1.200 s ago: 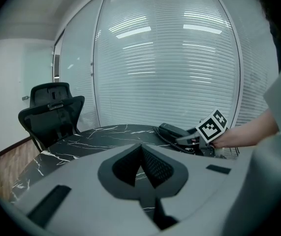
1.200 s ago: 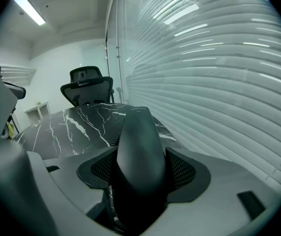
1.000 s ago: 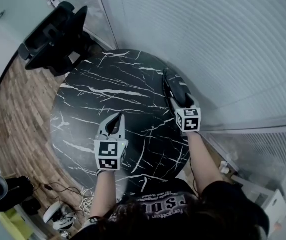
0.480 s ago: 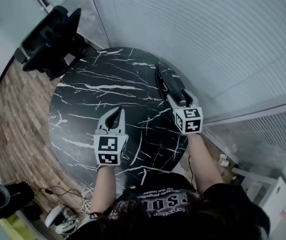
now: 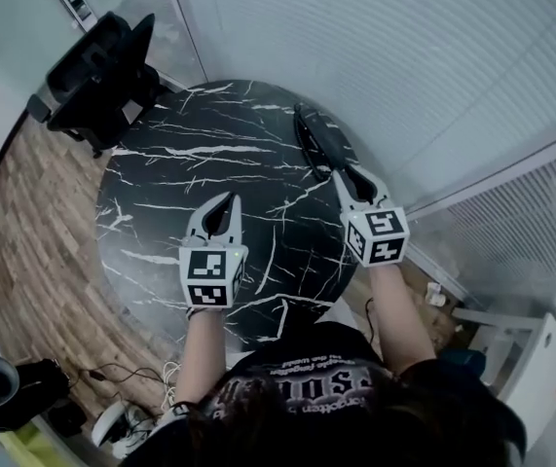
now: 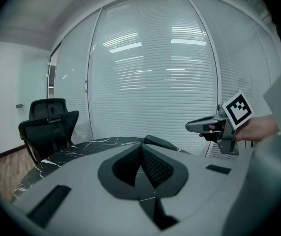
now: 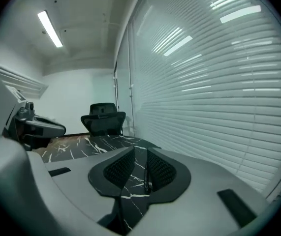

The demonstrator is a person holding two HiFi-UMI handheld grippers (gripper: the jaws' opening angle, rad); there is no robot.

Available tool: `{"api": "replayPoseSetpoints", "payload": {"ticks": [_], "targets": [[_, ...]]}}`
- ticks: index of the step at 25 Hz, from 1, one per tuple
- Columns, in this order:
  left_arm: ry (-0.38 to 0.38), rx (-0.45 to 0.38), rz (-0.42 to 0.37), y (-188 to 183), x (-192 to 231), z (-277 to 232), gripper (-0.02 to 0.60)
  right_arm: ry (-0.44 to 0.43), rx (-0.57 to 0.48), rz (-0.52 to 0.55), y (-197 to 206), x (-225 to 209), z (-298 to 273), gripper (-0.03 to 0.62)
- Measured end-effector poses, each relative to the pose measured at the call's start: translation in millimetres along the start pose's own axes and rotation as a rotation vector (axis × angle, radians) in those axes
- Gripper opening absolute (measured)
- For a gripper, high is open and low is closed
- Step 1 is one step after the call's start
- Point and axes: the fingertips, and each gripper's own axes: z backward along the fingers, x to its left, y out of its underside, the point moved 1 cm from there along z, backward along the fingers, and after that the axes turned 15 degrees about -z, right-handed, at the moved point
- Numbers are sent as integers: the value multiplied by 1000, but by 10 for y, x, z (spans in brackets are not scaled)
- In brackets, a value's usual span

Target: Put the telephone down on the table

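The black telephone handset (image 5: 322, 142) lies on the round black marble table (image 5: 190, 178), near its far right edge by the blinds. My right gripper (image 5: 354, 177) sits just behind the handset's near end, apart from it. Its jaws are closing to a narrow gap with nothing pressed between them. In the right gripper view (image 7: 140, 152) a coiled cord (image 7: 146, 175) shows through that gap on the table below. My left gripper (image 5: 222, 212) hovers over the table's middle, shut and empty. The left gripper view shows the handset (image 6: 163, 143) and the right gripper (image 6: 199, 127).
A black office chair (image 5: 97, 71) stands at the table's far left. A glass wall with blinds (image 5: 404, 56) runs close behind the table's right side. Cables and gear (image 5: 112, 412) lie on the wooden floor at near left.
My right gripper has drawn back off the handset, which now lies on the table, and its jaws have narrowed. The left gripper has stayed where it was.
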Motion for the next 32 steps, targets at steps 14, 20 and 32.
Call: {"api": "replayPoseSetpoints", "payload": {"ticks": [14, 20, 32], "targets": [[-3, -99, -22, -93, -270, 828, 3, 32, -132, 36, -50, 587, 1040, 41], [2, -130, -41, -108, -357, 1168, 3, -2, -171, 32, -40, 891, 1358, 37], [13, -173, -53, -87, -443, 1676, 3, -17, -231, 41, -1, 1363, 1821, 32]]}}
